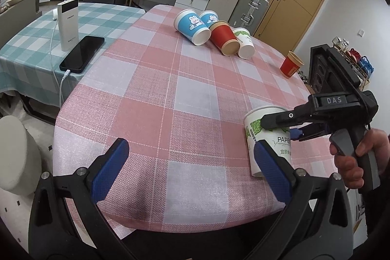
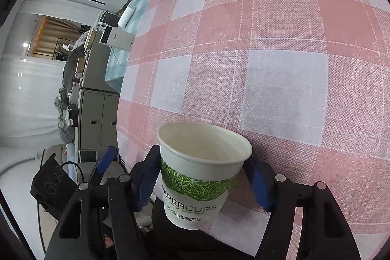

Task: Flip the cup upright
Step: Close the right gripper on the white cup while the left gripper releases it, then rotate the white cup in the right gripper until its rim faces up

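My right gripper (image 2: 202, 177) is shut on a white paper cup with a green leaf band (image 2: 195, 177), mouth up, near the front right of the pink checked table (image 1: 185, 99). The left wrist view shows the same cup (image 1: 270, 138) held upright, its base at or just above the cloth; I cannot tell which. My left gripper (image 1: 192, 172) is open and empty, low over the table's front edge, its right finger (image 1: 273, 172) just in front of the cup.
At the table's far end lie two blue rabbit cups (image 1: 192, 27), a red cup (image 1: 224, 40) and a white green-leaf cup (image 1: 245, 43), all on their sides. A red cup (image 1: 291, 65) stands upright at the right edge. A phone (image 1: 82, 52) and power bank (image 1: 68, 23) sit on the green table.
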The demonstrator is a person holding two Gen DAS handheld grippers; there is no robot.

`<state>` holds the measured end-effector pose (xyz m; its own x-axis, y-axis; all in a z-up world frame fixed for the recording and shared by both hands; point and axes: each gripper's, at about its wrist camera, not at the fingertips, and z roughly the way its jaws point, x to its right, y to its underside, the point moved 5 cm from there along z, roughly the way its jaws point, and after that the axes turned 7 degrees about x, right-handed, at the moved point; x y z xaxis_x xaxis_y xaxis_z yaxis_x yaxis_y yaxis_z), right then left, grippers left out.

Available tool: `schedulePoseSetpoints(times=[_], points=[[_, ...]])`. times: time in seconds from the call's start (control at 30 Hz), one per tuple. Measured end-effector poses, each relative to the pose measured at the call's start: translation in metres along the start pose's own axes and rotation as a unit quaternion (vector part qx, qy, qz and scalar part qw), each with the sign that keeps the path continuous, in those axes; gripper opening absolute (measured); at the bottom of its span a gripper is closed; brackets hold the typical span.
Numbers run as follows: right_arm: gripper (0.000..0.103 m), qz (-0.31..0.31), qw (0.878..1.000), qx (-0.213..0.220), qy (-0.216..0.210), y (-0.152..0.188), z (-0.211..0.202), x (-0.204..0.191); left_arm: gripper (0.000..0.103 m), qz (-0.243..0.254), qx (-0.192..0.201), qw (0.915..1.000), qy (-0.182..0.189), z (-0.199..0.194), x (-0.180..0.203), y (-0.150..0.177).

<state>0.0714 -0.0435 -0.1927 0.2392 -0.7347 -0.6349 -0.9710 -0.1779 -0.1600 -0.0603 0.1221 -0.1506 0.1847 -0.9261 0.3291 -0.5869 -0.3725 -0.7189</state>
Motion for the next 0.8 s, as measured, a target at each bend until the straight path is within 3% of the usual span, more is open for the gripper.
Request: schedulePoseSetpoints(times=[0.23, 0.43, 0.63, 0.7, 0.8], points=[[0.067, -0.012, 0.999, 0.039, -0.021, -0.003, -0.022, -0.001, 0.102, 0.003, -0.004, 1.0000, -0.002, 0.003, 0.003, 0.001], [0.067, -0.036, 0.993, 0.103, -0.039, -0.011, -0.060, 0.005, 0.102, 0.011, -0.005, 0.9999, -0.007, 0.008, 0.011, -0.004], [0.067, -0.096, 0.973, 0.205, -0.044, -0.023, -0.113, 0.008, 0.102, 0.033, -0.007, 0.9994, -0.011, 0.021, 0.029, -0.013], [0.067, -0.112, 0.964, 0.238, -0.028, -0.027, -0.125, 0.011, 0.102, 0.041, -0.009, 0.9990, -0.013, 0.028, 0.036, -0.017], [0.067, -0.152, 0.939, 0.308, 0.024, -0.032, -0.147, 0.016, 0.102, 0.050, -0.012, 0.9986, -0.015, 0.040, 0.047, -0.024]])
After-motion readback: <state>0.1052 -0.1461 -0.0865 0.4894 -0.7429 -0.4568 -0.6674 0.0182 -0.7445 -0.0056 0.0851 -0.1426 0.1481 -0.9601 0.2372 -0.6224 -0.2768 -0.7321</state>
